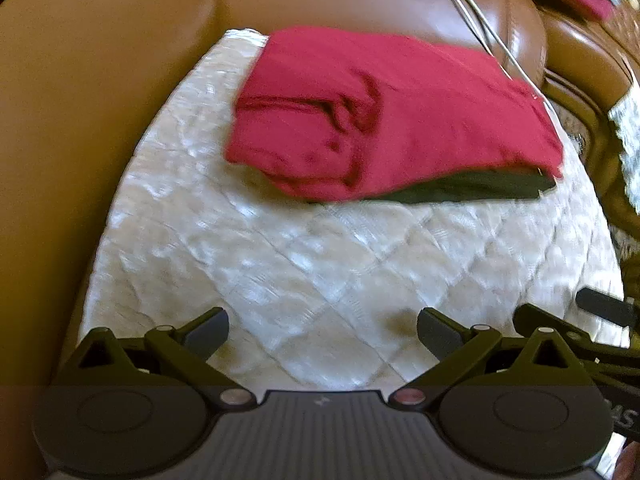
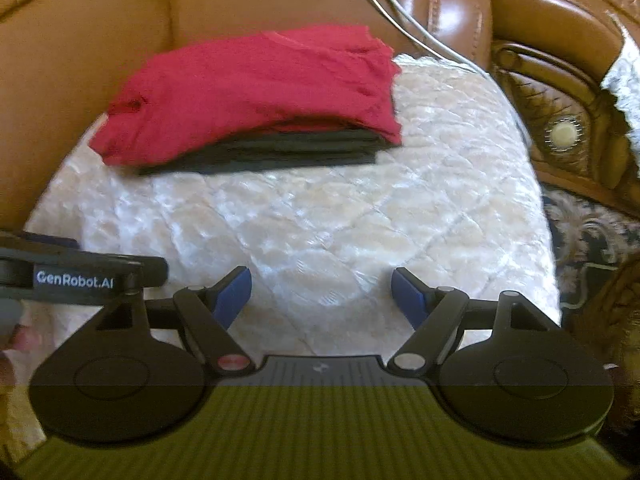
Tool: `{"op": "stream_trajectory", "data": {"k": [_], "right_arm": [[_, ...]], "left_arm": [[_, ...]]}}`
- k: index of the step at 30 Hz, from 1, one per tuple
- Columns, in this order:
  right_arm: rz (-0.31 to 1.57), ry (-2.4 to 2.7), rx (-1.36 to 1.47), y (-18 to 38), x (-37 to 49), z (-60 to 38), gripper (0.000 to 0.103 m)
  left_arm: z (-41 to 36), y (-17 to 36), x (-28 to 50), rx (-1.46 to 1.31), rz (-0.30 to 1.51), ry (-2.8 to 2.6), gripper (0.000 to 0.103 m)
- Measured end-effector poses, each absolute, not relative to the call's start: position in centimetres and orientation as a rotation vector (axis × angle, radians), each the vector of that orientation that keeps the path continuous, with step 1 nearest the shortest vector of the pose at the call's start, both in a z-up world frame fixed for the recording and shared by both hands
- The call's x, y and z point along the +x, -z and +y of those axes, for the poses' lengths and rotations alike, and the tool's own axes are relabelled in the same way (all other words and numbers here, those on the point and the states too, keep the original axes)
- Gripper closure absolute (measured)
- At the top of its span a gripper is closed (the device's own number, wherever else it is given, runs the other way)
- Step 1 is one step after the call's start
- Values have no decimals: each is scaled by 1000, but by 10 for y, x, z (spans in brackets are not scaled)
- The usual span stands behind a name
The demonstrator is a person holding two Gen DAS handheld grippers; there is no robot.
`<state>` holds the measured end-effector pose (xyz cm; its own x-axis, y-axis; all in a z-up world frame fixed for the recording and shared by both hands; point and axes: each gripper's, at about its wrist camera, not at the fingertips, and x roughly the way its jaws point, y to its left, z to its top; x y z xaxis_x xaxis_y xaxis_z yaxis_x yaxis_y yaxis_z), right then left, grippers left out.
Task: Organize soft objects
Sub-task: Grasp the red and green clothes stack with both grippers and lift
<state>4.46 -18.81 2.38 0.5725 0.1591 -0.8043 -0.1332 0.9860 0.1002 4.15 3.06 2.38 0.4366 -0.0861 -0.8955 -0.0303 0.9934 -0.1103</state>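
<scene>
Jaws on both grippers stand wide apart, nothing btwn them. Left gripper (image 1: 323, 334) hovers low over the near part of a cream quilted cushion (image 1: 280, 264) on a brown leather sofa (image 1: 80, 120); its fingers (image 1: 208, 332) are dark, w/ bare quilt showing in the gap. Right gripper (image 2: 322, 294) sits just beside it to the right, blue pads (image 2: 236, 292) on the fingers, also over bare quilt, not touching any cloth. In the right wrist view the left gripper's arm pokes in at the left edge w/ "GenRobot.AI" printed on it; in the left wrist view part of the right gripper shows at the right edge.

Going left to right across the cushion's far side: a folded red cloth (image 1: 392, 120) lies on top of a folded dark cloth (image 1: 472, 188), the dark one peeking out under the red one's near edge, esp. toward the right. The stack is up against the sofa back, well apart from both grippers. Red cloth has some bunched folds at its left end. Right of the stack, two thin white cables (image 2: 400, 16) run down over the sofa back to the cushion's far right corner. Further right is a carved wooden armrest (image 2: 560, 120) w/ a round pale stud. Pics are a bit blurred
</scene>
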Motion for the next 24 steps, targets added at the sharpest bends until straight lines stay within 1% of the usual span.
{"op": "stream_trajectory", "data": {"k": [7, 11, 17, 24], "right_arm": [[966, -331, 286, -43, 70, -196, 18], [995, -385, 339, -44, 86, -186, 18], [1027, -471, 498, -38, 105, -177, 18], [1065, -467, 718, -15, 134, -166, 18]], "left_arm": [[86, -66, 87, -232, 1058, 46, 0], [106, -81, 133, -273, 1062, 99, 0], [110, -83, 175, -315, 1071, 168, 0], [109, -67, 198, -386, 1076, 241, 1]]}}
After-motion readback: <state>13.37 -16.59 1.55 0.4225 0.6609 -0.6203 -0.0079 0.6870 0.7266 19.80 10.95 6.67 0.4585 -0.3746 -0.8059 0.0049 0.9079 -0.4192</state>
